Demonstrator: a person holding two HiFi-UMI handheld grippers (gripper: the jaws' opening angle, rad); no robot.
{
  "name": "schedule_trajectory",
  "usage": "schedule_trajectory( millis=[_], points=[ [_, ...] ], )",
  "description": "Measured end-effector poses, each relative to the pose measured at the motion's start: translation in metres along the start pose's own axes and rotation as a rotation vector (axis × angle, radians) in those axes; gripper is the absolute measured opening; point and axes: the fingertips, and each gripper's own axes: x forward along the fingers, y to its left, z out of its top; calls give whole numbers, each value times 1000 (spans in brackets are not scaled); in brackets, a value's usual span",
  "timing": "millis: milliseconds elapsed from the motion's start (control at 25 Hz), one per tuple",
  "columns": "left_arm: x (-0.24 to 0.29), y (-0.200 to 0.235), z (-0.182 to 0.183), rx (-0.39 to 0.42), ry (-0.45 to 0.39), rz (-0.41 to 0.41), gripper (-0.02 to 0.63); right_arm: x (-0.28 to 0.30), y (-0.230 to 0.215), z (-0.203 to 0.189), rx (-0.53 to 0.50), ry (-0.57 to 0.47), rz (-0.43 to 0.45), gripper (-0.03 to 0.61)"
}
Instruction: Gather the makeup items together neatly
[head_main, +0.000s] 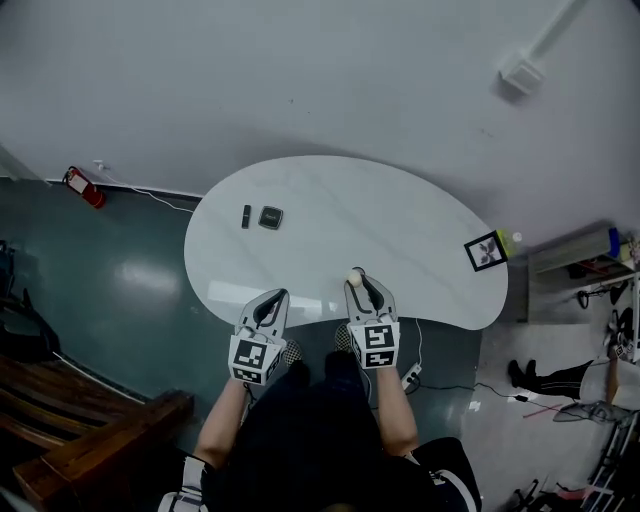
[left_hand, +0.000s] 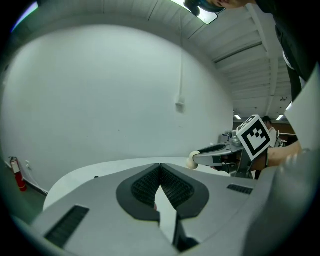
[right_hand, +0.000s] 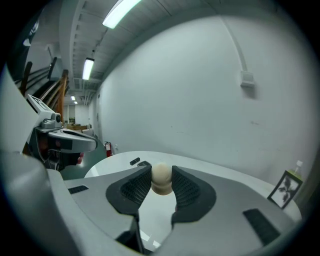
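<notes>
A beige makeup sponge (right_hand: 161, 179) sits between the pads of my right gripper (right_hand: 161, 172), which is shut on it. In the head view that gripper (head_main: 356, 281) hangs over the near edge of the white table (head_main: 400, 230) with the sponge (head_main: 355, 275) at its tip. My left gripper (head_main: 276, 296) hovers beside it at the near edge, shut with nothing in it; its tips (left_hand: 160, 166) meet. A black compact (head_main: 271, 217) and a small black tube (head_main: 245, 216) lie together at the table's far left, and the compact (right_hand: 144, 163) also shows ahead of the sponge.
A framed picture (head_main: 487, 251) stands at the table's right edge with a small bottle (head_main: 515, 238) beside it. A red fire extinguisher (head_main: 85, 187) stands on the floor at the left. Wooden furniture (head_main: 90, 440) is at the lower left, cables (head_main: 470, 395) at the right.
</notes>
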Motion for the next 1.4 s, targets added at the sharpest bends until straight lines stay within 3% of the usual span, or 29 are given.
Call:
schedule_trajectory(
  millis=[480,840,1400],
  points=[
    [71,-59,7,28,34,-81,17,-21,-95,-34,52,37,-94,144],
    [109,-76,-5,2,78,-43,17,-1,-126,-66,61,100,-26,144],
    [140,-60,-47,-64,167,51,17,48,-136,-127,63,221,68,144]
  ],
)
